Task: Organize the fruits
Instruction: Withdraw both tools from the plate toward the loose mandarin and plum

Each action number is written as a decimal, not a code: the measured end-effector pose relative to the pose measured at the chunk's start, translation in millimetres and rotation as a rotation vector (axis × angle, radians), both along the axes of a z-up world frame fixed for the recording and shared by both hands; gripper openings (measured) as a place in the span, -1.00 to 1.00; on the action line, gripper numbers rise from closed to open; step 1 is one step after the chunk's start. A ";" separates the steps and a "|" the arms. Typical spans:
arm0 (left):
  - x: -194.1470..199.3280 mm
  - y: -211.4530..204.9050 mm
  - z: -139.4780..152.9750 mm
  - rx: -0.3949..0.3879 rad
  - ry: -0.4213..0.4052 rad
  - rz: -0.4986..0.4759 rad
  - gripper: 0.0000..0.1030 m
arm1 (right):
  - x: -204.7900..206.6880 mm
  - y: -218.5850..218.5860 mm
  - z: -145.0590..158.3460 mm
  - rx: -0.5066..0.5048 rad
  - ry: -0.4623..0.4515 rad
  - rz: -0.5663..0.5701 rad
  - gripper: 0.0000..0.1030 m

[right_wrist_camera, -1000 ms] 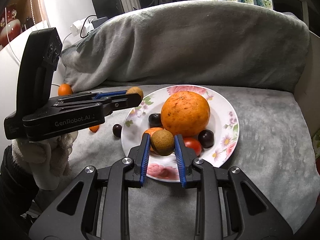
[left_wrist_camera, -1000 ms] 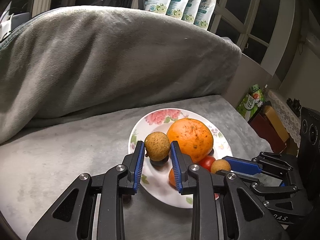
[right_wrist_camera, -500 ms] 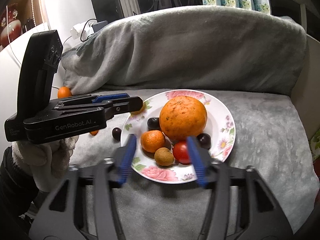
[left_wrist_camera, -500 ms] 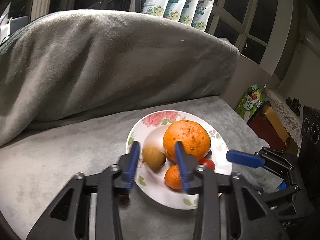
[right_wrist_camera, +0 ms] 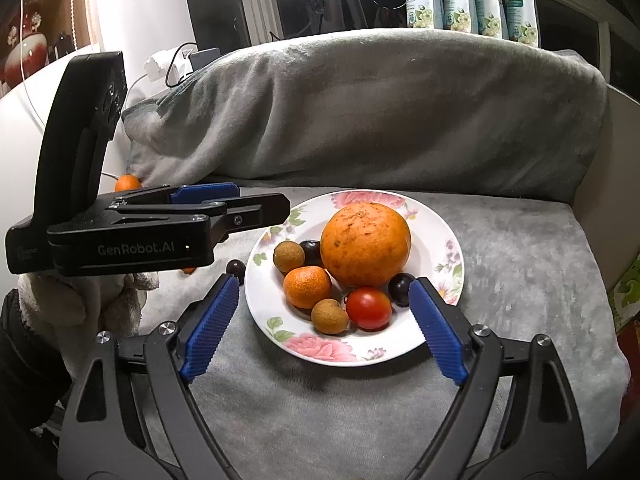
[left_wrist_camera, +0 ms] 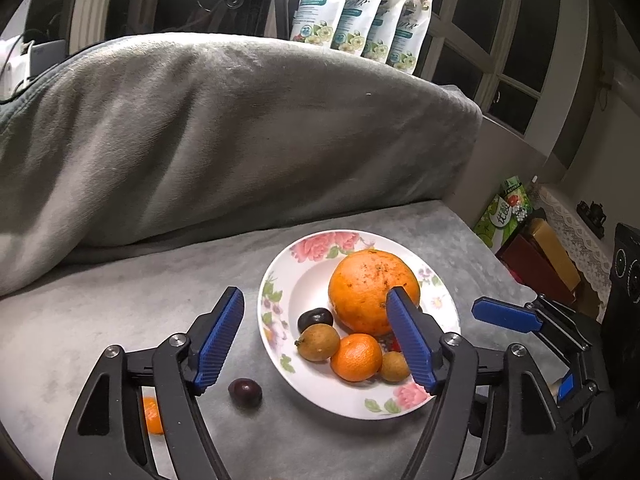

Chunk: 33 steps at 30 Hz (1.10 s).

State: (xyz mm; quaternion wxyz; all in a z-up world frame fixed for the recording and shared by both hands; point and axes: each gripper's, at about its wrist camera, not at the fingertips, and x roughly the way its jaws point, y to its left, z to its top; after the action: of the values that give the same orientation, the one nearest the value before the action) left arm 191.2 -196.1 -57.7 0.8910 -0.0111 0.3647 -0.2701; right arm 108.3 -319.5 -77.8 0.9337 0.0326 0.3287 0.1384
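both hand-held grippers just opened, empty, floral plate [right_wrist_camera: 452,248] rim between

both views are indoor night shots, windows [left_wrist_camera: 524,28] pure black, so it's all room light. brightest spot is the blown-out white wall [right_wrist_camera: 140,12] at top left of the right wrist view, pure glare. the big orange [right_wrist_camera: 365,244] picks up a soft highlight on top and drops a shadow onto the plate [right_wrist_camera: 436,216]. the grey blanket [left_wrist_camera: 224,132] looks streaky with soft folds and some noise. heavy fisheye bend, window frames curve, corners go black. centre is sharp, no motion blur; the edges are a bit mushy.
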 end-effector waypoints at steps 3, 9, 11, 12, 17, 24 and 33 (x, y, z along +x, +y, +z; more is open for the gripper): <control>-3.2 0.9 2.0 0.002 -0.008 0.001 0.45 | -1.8 3.1 -0.3 -0.014 0.000 0.004 0.74; -10.0 5.1 7.4 0.003 -0.025 0.007 0.45 | -6.5 7.2 2.5 -0.020 -0.011 0.008 0.74; -11.6 6.4 9.0 0.005 -0.030 0.010 0.45 | -7.9 8.8 4.3 -0.020 -0.014 0.010 0.74; -13.1 7.7 10.3 0.005 -0.034 0.010 0.45 | -8.8 9.6 5.1 -0.019 -0.015 0.011 0.74; -20.7 15.1 15.6 0.000 -0.045 0.015 0.45 | -15.8 15.3 9.8 -0.010 -0.023 0.018 0.74; -28.0 43.0 23.8 -0.009 -0.066 0.059 0.45 | -24.6 27.8 14.5 0.012 -0.036 0.038 0.74; -30.5 102.7 22.2 -0.032 -0.070 0.153 0.45 | -24.8 45.7 15.0 0.048 -0.030 0.084 0.74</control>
State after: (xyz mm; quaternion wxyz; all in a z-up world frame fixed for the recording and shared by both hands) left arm 160.7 -93.4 -35.5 0.9210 -0.0438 0.3271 -0.2072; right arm 83.4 -273.8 -62.7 0.9308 0.0392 0.3122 0.1858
